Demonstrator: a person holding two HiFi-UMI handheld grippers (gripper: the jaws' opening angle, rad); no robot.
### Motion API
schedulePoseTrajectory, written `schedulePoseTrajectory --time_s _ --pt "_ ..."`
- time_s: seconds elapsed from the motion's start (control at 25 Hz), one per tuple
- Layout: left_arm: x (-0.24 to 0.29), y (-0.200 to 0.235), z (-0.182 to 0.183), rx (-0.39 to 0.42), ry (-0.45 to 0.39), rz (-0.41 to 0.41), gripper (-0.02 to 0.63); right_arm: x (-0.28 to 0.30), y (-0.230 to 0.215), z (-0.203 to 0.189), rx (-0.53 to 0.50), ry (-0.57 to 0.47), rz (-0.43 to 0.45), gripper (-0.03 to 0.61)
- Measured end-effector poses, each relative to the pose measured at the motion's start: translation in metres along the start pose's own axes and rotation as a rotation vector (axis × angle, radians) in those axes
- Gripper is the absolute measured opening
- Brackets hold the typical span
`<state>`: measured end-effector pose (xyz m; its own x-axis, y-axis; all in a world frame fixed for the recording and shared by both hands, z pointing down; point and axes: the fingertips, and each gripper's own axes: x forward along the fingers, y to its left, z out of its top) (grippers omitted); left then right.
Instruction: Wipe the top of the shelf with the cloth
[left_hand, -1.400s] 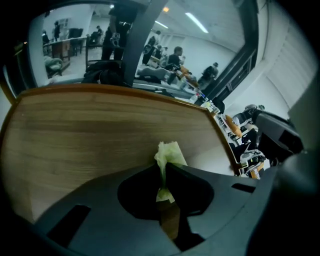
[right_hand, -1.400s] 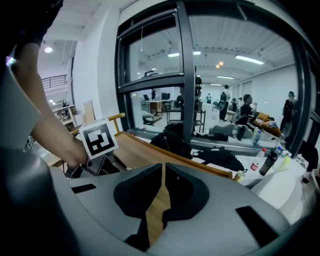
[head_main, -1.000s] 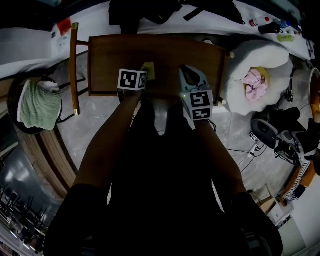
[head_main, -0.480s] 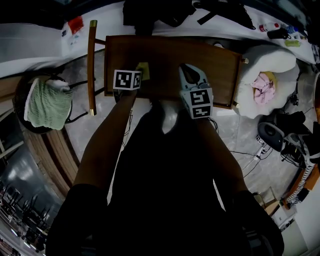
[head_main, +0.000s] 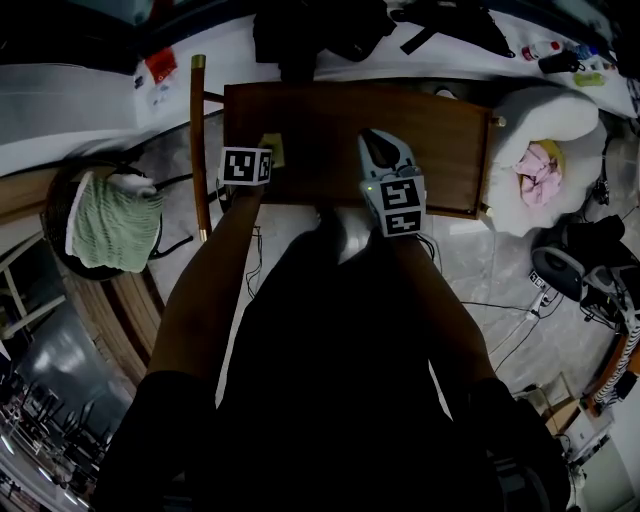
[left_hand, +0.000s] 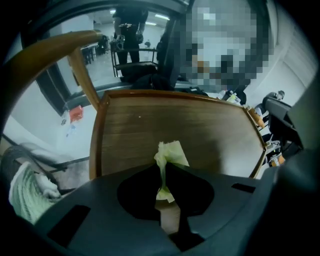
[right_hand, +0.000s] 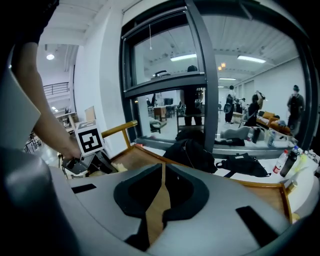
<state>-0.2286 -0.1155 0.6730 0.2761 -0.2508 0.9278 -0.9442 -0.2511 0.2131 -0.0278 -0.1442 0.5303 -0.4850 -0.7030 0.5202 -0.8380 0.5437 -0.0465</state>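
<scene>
The shelf's brown wooden top (head_main: 420, 130) lies under both grippers. At its left end my left gripper (head_main: 256, 162) is shut on a small yellow-green cloth (head_main: 271, 150). In the left gripper view the cloth (left_hand: 170, 154) sticks out from between the closed jaws of the left gripper (left_hand: 162, 167) and lies against the wood (left_hand: 200, 130). My right gripper (head_main: 376, 143) is over the middle of the near edge. Its jaws are shut with nothing between them in the right gripper view (right_hand: 162, 170), which also shows the left gripper (right_hand: 89, 150).
A curved wooden rail (head_main: 197, 140) runs beside the shelf's left end. A green towel (head_main: 110, 220) lies on a round stand at the left. A white cushion (head_main: 560, 115) holding a pink cloth (head_main: 540, 170) sits to the right. Black bags (head_main: 320, 30) lie on the ledge behind.
My left gripper has slid the cloth leftward along the shelf top, close to its left end. The right gripper has also drifted a little left over the shelf.
</scene>
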Motion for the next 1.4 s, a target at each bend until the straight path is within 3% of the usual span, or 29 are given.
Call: schedulePoseTrajectory --time_s 0.28,0.44,0.64,0.76,0.92,1.24,1.4 --pt "-0.008 0.032 -0.005 -0.025 0.032 0.091 0.037 -0.001 -0.011 -0.002 0.029 -0.017 -0.033 0.034" --pt "-0.012 0.043 -0.007 -0.092 0.033 0.150 0.037 -0.012 -0.019 0.000 0.038 -0.016 -0.032 0.034" --pt "-0.019 0.059 -0.010 -0.155 0.033 0.260 0.037 -0.041 -0.057 -0.008 0.054 -0.014 -0.078 0.034" --pt "-0.025 0.049 -0.005 -0.172 0.003 0.276 0.037 -0.068 -0.096 -0.015 0.074 -0.017 -0.125 0.034" --pt "-0.009 -0.032 0.009 -0.128 -0.038 0.156 0.037 -0.106 -0.157 -0.031 0.100 -0.011 -0.197 0.034" --pt "0.058 -0.335 0.011 0.096 0.031 -0.301 0.037 -0.169 -0.247 -0.069 0.118 0.021 -0.271 0.034" --pt "0.079 -0.421 0.008 0.136 0.053 -0.382 0.037 -0.191 -0.273 -0.086 0.123 0.036 -0.291 0.034"
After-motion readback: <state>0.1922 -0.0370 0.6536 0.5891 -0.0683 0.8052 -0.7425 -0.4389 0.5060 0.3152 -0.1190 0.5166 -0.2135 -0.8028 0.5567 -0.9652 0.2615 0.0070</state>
